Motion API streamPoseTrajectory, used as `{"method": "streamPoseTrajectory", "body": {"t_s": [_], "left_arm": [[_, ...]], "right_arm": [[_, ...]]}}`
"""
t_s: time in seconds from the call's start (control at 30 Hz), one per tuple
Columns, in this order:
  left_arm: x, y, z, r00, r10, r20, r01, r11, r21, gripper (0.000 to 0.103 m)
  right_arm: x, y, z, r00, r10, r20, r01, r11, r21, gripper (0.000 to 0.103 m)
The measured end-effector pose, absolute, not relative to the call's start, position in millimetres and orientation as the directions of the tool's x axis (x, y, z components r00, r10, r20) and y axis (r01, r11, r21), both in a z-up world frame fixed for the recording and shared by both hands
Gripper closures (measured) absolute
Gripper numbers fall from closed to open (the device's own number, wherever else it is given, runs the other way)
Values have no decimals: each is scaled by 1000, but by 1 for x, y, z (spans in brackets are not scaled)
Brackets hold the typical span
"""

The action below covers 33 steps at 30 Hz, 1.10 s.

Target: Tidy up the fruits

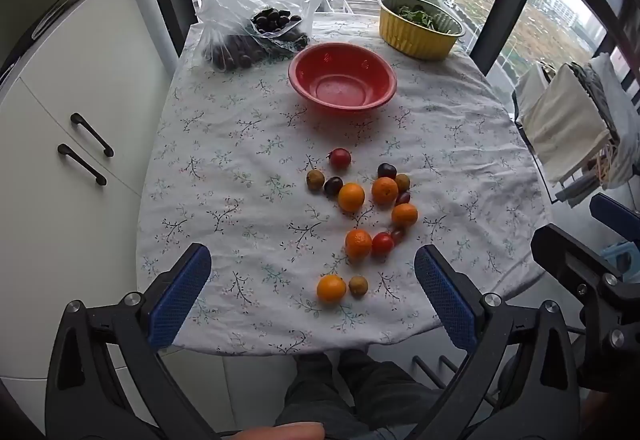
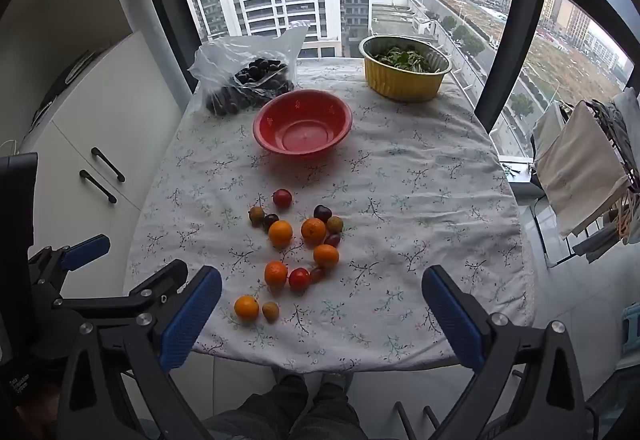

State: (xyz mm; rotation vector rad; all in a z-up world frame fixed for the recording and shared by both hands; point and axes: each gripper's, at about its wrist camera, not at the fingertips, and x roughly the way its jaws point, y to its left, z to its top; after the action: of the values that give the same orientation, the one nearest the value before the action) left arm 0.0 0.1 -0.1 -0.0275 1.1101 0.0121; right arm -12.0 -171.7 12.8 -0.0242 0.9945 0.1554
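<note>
Blue-padded fingers frame the view: the left gripper (image 1: 312, 300) and the right gripper (image 2: 322, 316) both stand spread wide and hold nothing, poised above the near edge of the desk (image 1: 224, 144). The desk wears a wrinkled floral cloth (image 2: 420, 176).

Nearest, at about six o'clock on the cloth, lie a small orange (image 1: 331, 288) and a brownish fruit (image 1: 358, 285) just beside each other. Beyond them, toward the centre, sits the main scatter of fruits (image 1: 362, 200): oranges, red and dark round ones, several touching.

Farther off at twelve o'clock waits the empty red bowl (image 1: 342, 81), probably the target. At eleven o'clock is a plastic bag (image 1: 248, 28) of dark fruit, and at one o'clock a yellow tub (image 1: 420, 28) of greens.

The risk, as I judge it: round fruit on loose cloth rolls. Fingers closing on one piece may nudge its touching neighbours, and the near pair lies closest to the desk edge.
</note>
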Motion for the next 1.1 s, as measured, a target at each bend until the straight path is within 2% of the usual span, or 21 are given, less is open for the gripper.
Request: {"method": "streamPoseTrajectory", "body": {"t_s": [1.1], "left_arm": [[3, 6, 1, 463, 11, -886, -47, 999, -13, 0]], "right_arm": [[-12, -171, 8, 522, 119, -844, -140, 989, 53, 1]]}}
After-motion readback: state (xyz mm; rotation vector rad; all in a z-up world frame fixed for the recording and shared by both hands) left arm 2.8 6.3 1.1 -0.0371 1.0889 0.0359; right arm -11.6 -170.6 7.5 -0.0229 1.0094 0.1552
